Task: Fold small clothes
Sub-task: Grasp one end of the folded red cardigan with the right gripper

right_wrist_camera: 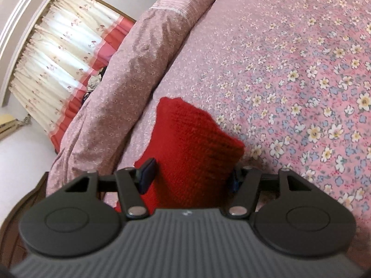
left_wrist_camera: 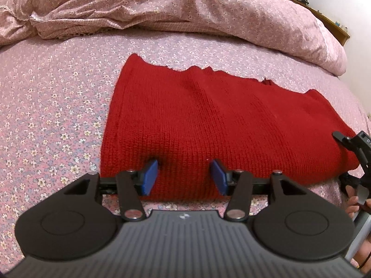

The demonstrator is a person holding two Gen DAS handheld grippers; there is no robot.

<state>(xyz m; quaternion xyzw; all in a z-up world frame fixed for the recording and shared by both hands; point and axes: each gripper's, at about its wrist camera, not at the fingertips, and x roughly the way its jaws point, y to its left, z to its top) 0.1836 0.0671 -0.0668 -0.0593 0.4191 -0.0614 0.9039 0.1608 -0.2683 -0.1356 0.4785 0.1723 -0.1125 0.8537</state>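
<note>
A bed (left_wrist_camera: 58,106) under a pink floral sheet, a rumpled duvet (left_wrist_camera: 185,11) behind. The red knit garment (left_wrist_camera: 220,120) lies flat, already doubled. The left gripper (left_wrist_camera: 184,177) straddles its near edge, jaws half spread, the pads not visibly pinching. The right gripper (right_wrist_camera: 192,178) has a corner between its jaws; whether they clamp it is unclear. Risk: a shallow, one-layer bite would let the knit slip and skew the fold.

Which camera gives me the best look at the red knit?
Left wrist: the red knit lies flat on the bed, nearly all visible. Right wrist shows only one blurred end between the right gripper fingers.
</note>
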